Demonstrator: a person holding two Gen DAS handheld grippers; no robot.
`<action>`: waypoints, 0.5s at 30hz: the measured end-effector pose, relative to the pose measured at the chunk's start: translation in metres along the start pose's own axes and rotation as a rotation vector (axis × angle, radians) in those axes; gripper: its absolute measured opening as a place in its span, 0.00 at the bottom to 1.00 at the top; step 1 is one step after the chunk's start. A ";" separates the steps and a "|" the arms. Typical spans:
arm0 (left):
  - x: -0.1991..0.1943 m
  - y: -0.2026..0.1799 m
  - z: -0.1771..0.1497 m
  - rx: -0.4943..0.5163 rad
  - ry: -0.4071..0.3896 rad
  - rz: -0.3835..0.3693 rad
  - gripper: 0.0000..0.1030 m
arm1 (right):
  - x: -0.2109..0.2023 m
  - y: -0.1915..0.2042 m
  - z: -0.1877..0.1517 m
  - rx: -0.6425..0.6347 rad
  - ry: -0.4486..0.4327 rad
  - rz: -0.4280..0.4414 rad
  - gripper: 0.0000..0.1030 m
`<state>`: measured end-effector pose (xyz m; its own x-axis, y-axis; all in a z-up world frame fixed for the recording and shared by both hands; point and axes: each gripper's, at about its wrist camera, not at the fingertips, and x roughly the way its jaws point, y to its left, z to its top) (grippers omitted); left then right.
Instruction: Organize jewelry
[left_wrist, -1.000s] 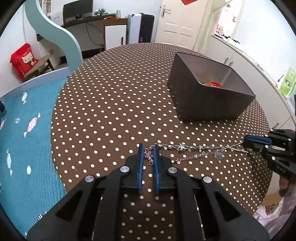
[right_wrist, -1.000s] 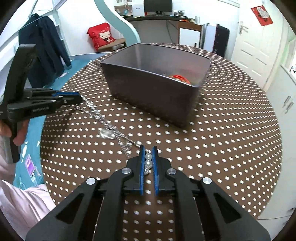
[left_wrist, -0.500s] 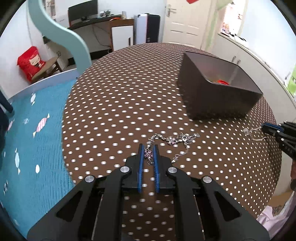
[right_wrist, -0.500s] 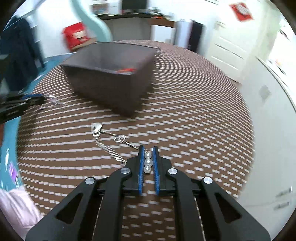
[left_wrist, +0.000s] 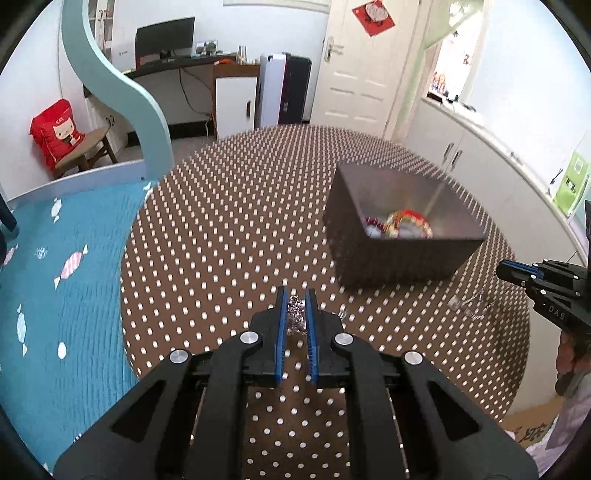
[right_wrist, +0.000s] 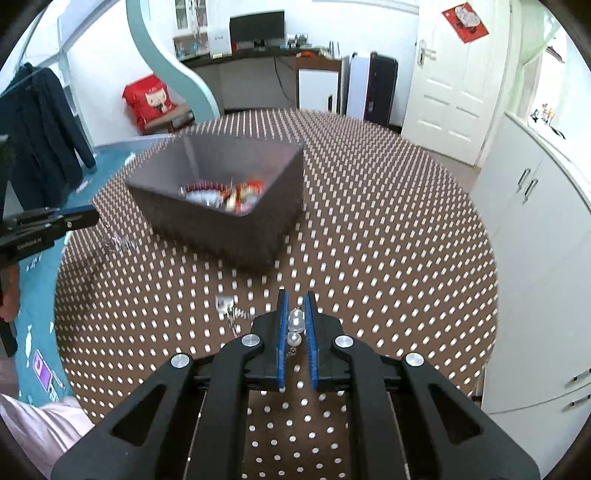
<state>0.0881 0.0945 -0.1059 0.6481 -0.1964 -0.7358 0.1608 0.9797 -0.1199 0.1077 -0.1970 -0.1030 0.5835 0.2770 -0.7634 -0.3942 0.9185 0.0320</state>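
Two separate chain pieces (left_wrist: 296, 314) (right_wrist: 295, 325) sit pinched between each gripper's fingers, above the table (left_wrist: 221, 240) and short of the box (left_wrist: 402, 236) ahead; dangling ends could snag or slip free.

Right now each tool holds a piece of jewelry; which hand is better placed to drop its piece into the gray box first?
Probably the right, by a little. The right tool, shut on the pearl piece, points almost straight at the gray box. The left tool, shut on the silver chain, has the box off to its side.
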 end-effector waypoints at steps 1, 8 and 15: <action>-0.004 -0.001 0.004 0.000 -0.014 -0.006 0.09 | -0.002 0.000 0.004 -0.004 -0.014 -0.002 0.07; -0.029 -0.011 0.033 0.026 -0.099 -0.024 0.09 | -0.027 0.003 0.024 -0.043 -0.106 -0.005 0.07; -0.045 -0.019 0.059 0.043 -0.167 -0.036 0.09 | -0.049 0.006 0.051 -0.085 -0.203 -0.005 0.07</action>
<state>0.0995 0.0828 -0.0310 0.7553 -0.2391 -0.6102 0.2159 0.9699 -0.1129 0.1134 -0.1909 -0.0327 0.7131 0.3312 -0.6179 -0.4442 0.8953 -0.0327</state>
